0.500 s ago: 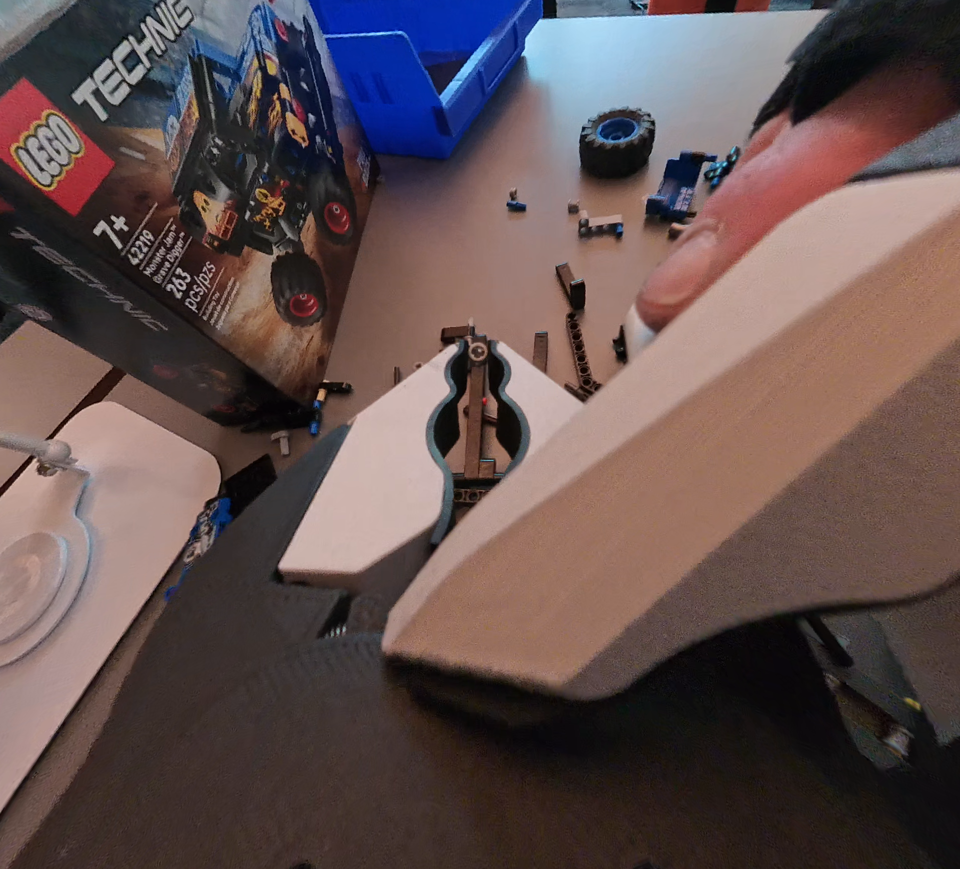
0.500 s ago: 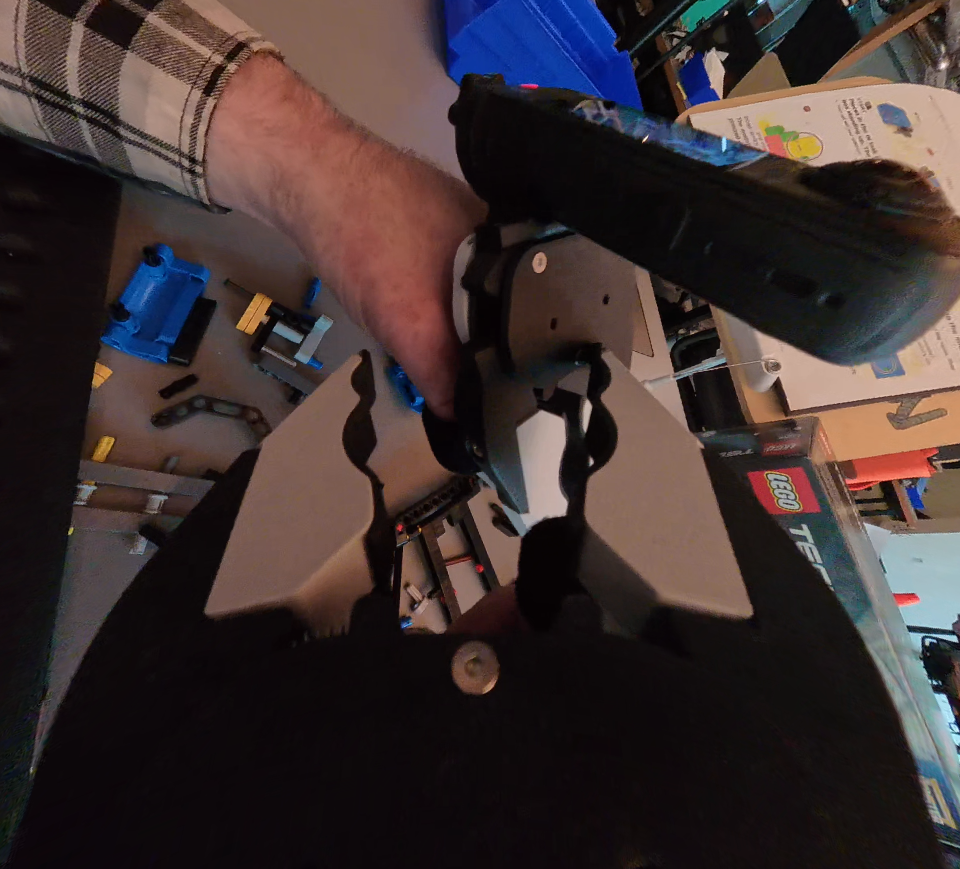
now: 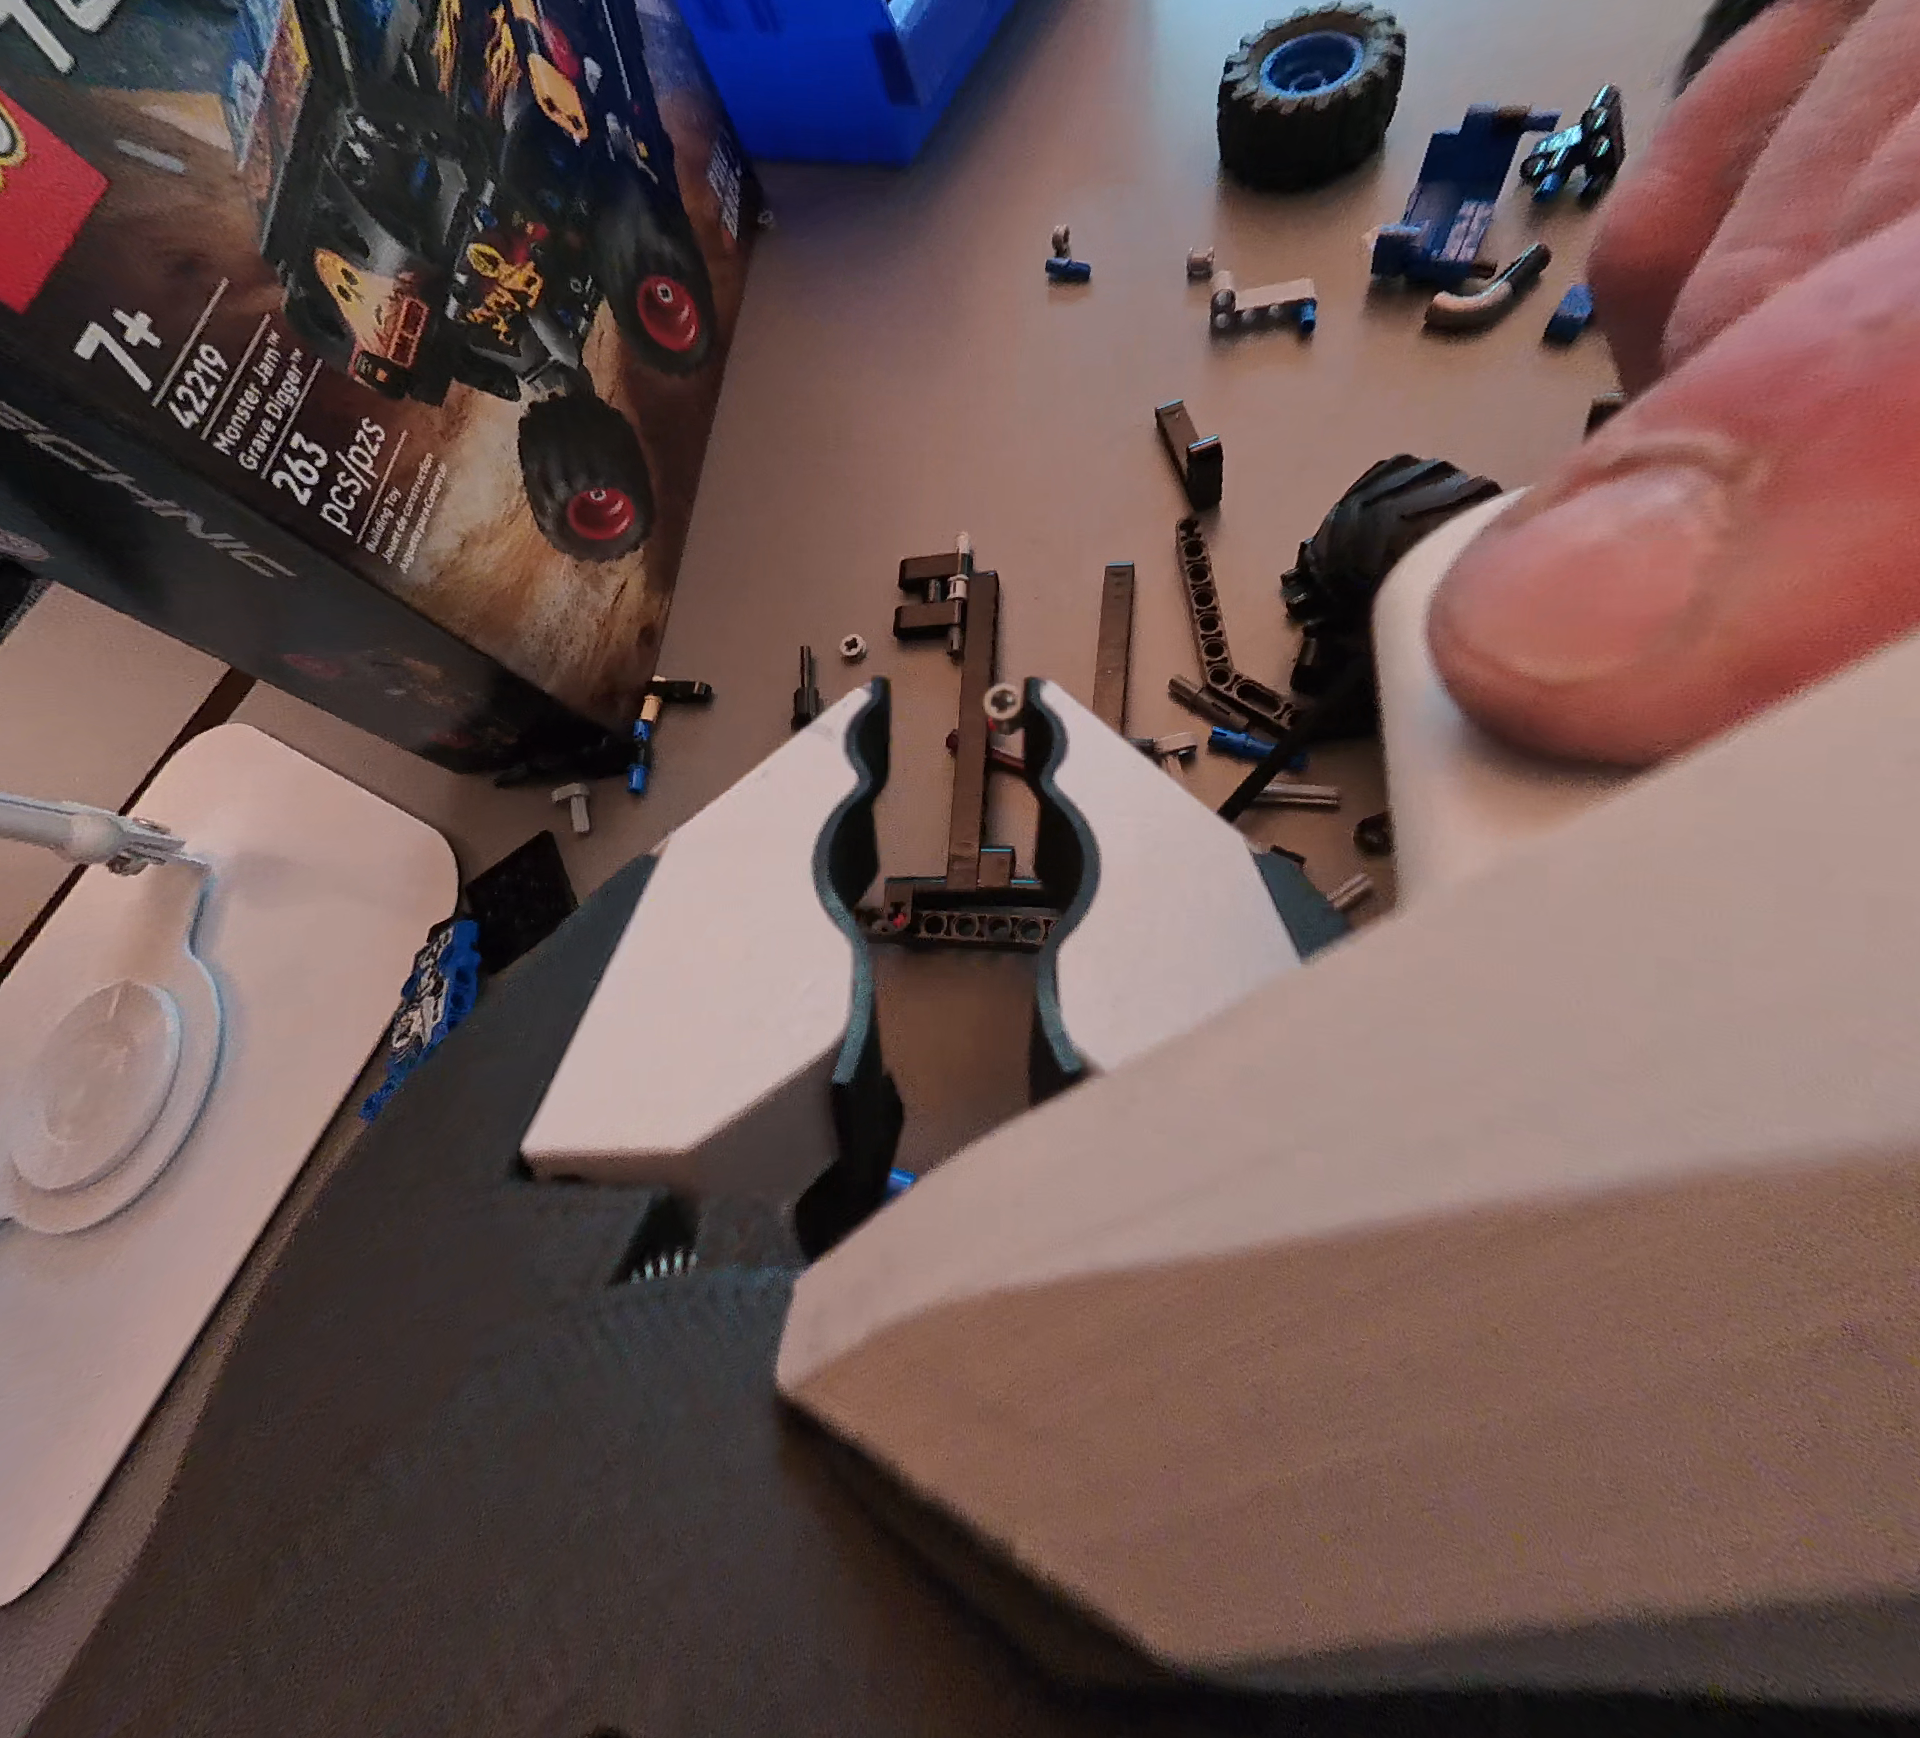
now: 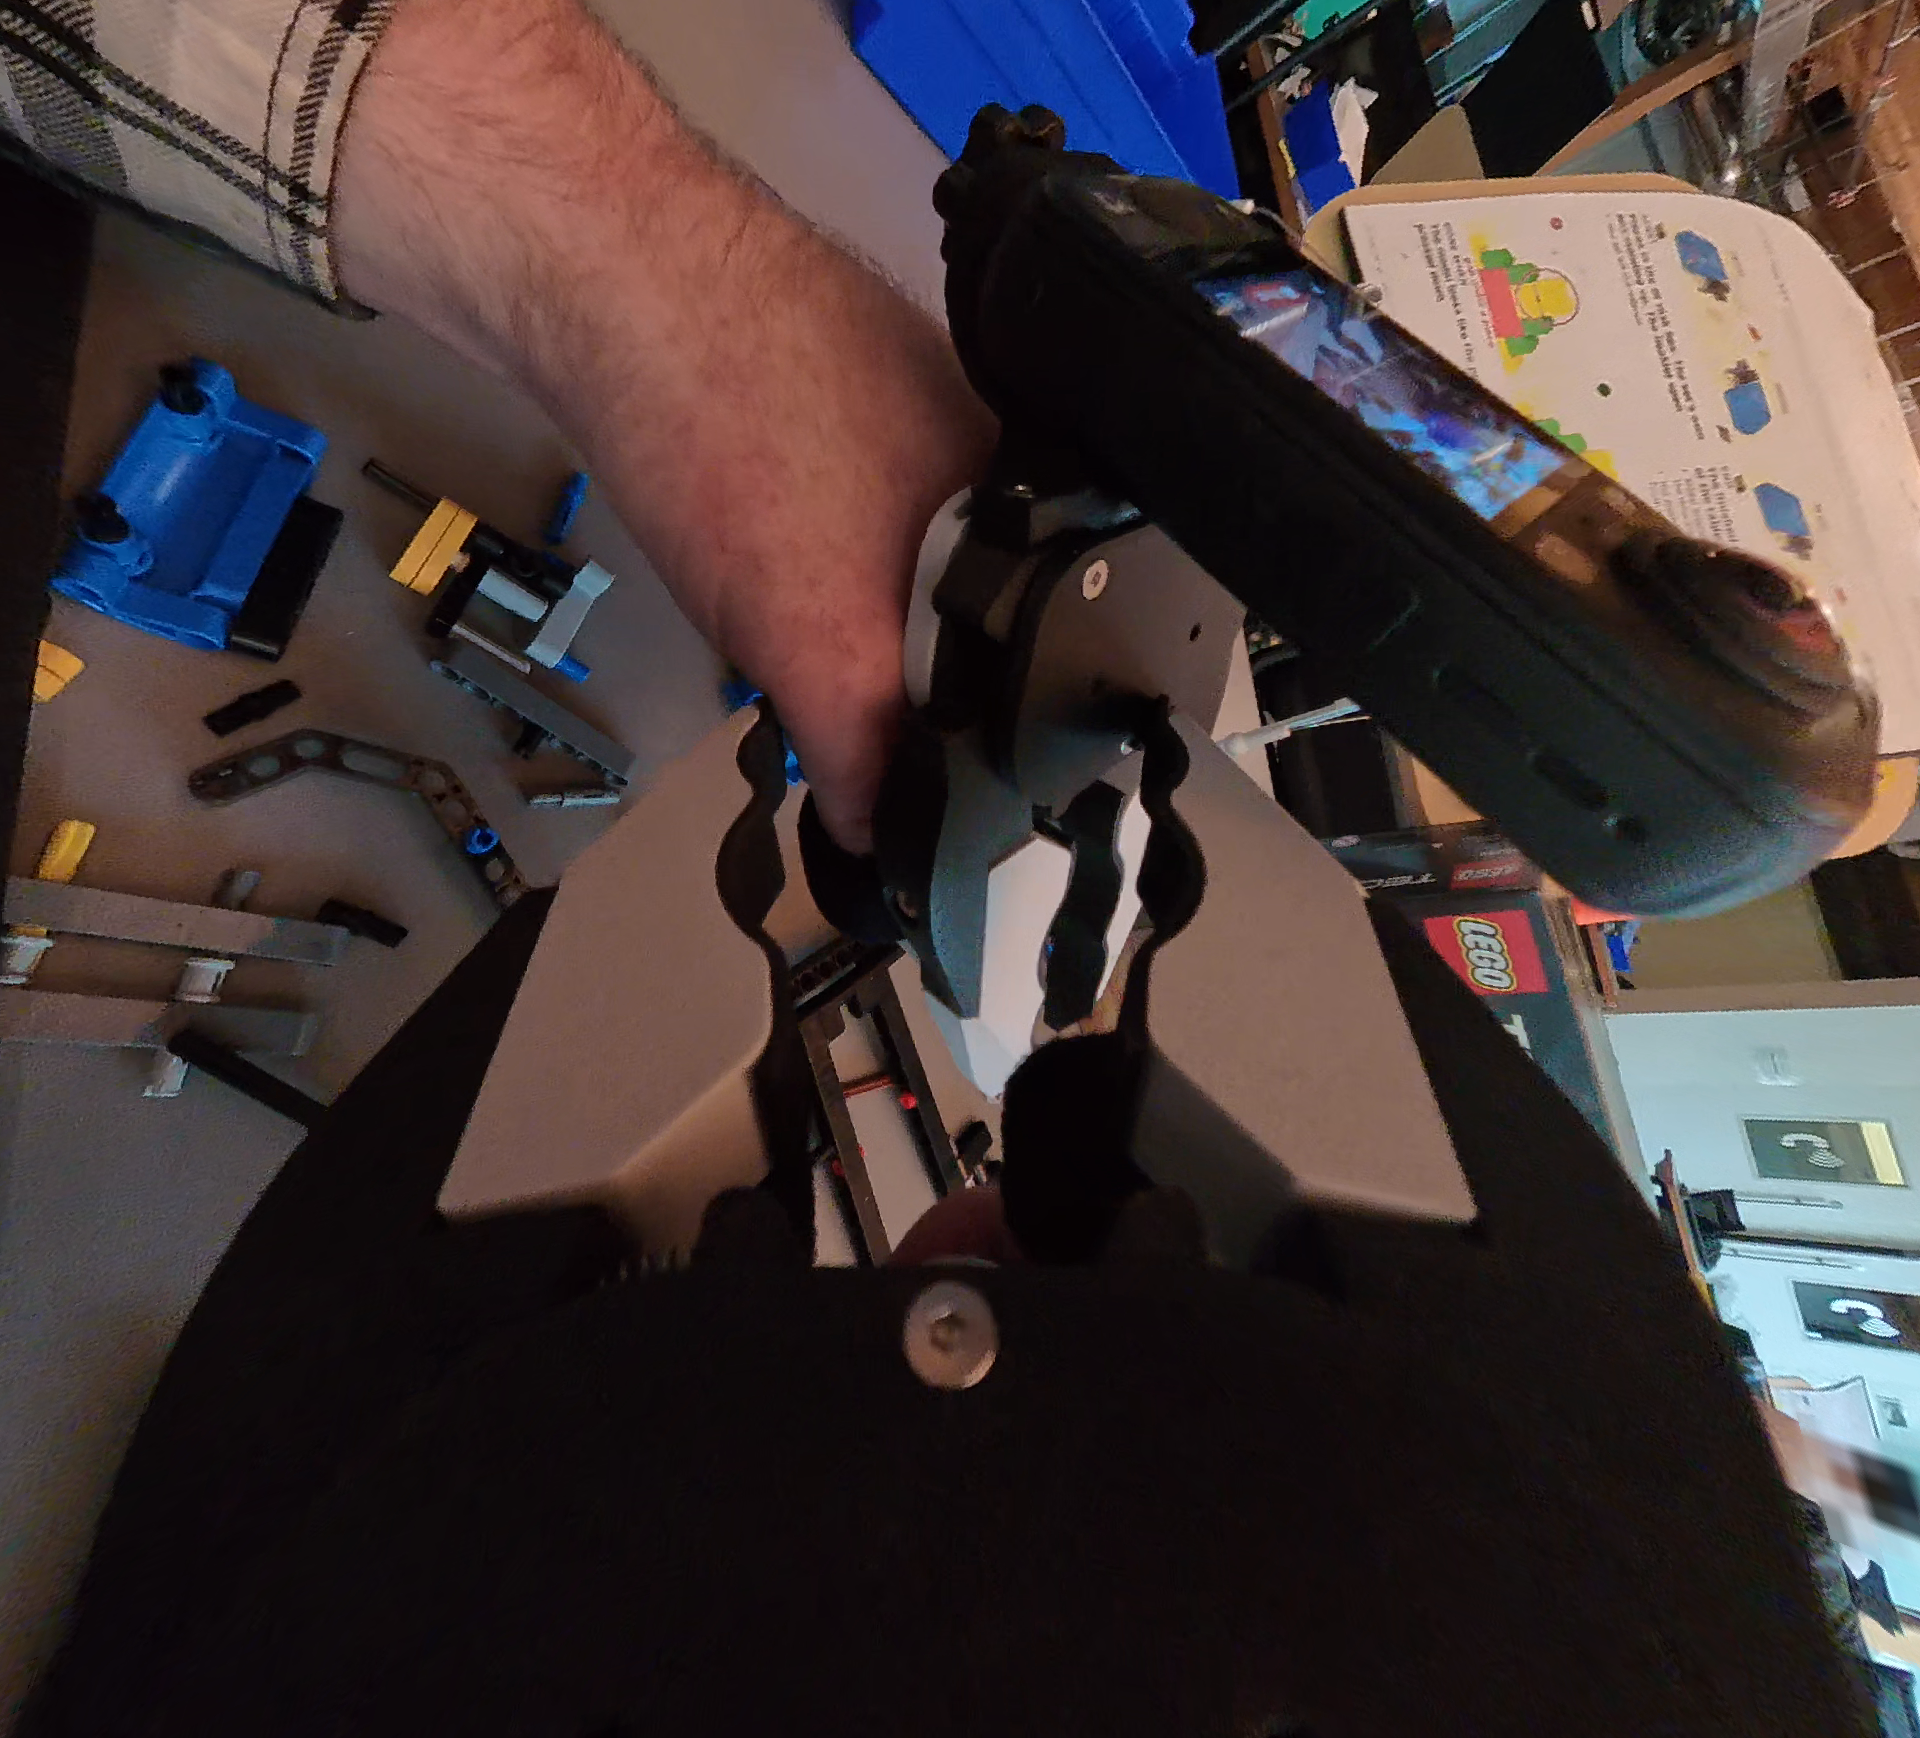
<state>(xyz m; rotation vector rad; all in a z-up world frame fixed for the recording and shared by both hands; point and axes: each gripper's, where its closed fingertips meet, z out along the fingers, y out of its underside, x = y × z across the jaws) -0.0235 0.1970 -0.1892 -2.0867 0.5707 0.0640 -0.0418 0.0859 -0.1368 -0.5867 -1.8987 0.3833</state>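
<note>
The left gripper is standing with its jaws parted wider than half a second ago, when they were nearly closed around the black beam assembly. That frame of black beams is now sitting loosely between the fingers, its cross beam touching both inner pads. The left wrist view is also showing more of the table than before: a second black tyre is appearing beside the thumb. The right gripper is crossing over the left one, and the same assembly is lying between its fingers; whether they are pressing it I cannot tell, as the view is dark. The toy set box, blue bin and blue-hubbed wheel are lying as before.
</note>
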